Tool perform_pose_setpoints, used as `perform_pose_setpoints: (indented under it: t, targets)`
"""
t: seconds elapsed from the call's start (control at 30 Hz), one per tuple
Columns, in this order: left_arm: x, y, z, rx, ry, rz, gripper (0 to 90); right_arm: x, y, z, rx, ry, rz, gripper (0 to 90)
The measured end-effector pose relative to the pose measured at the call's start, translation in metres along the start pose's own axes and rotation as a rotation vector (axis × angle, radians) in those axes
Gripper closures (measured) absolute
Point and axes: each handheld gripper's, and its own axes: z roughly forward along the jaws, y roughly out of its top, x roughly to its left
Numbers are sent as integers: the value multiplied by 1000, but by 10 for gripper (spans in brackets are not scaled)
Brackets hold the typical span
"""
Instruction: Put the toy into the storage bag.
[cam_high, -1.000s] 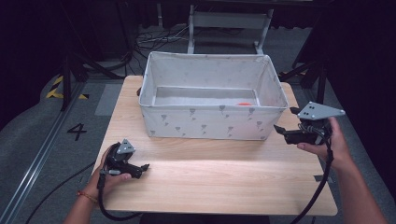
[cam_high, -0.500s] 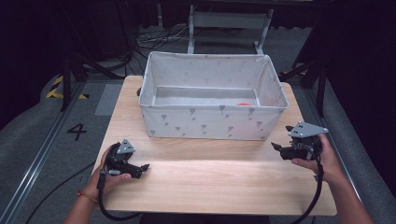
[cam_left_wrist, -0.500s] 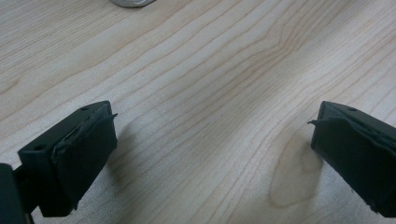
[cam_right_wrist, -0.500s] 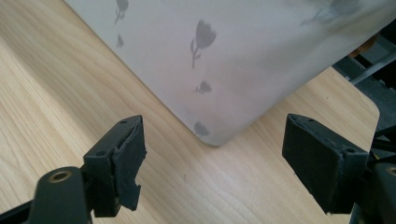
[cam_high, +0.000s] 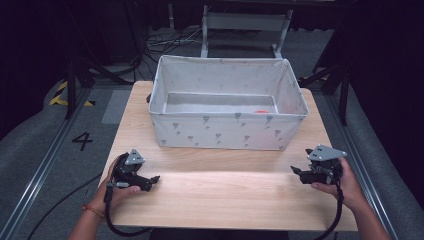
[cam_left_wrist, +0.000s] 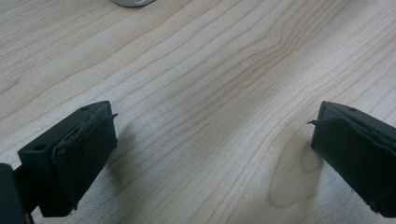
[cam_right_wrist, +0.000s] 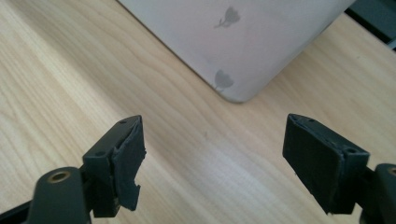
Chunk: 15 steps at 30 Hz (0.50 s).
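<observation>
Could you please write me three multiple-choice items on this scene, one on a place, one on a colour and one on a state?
1. Where does the fabric bin stand?
A. On the far half of the table
B. On the floor beside the table
C. At the table's near edge

2. What colour is the small thing lying inside the bin?
A. Blue
B. Orange-red
C. Green

3. How are the jaws of the right gripper?
A. Shut on the bin's rim
B. Shut on a cable
C. Open, with nothing between them

Answers: 1 A, the high view shows the bin on the table's far half; 2 B, an orange-red spot lies on the bin's floor; 3 C, the right gripper view shows bare wood between wide jaws.
</observation>
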Motion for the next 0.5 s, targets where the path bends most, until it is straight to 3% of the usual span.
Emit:
perform_pose_setpoints:
  t: [0.2, 0.37, 0.4, 0.5]
  targets:
    - [0, 0, 0, 0, 0, 0, 5, 0, -21, 5, 5, 12, 38, 212]
    - [0, 0, 0, 0, 0, 0, 5, 0, -43, 8, 8, 40, 104, 210]
    - [0, 0, 0, 1, 0, 2, 5, -1, -53, 9, 3, 55, 142, 211]
    - [0, 0, 0, 0, 0, 0, 5, -1, -62, 9, -1, 58, 162, 211]
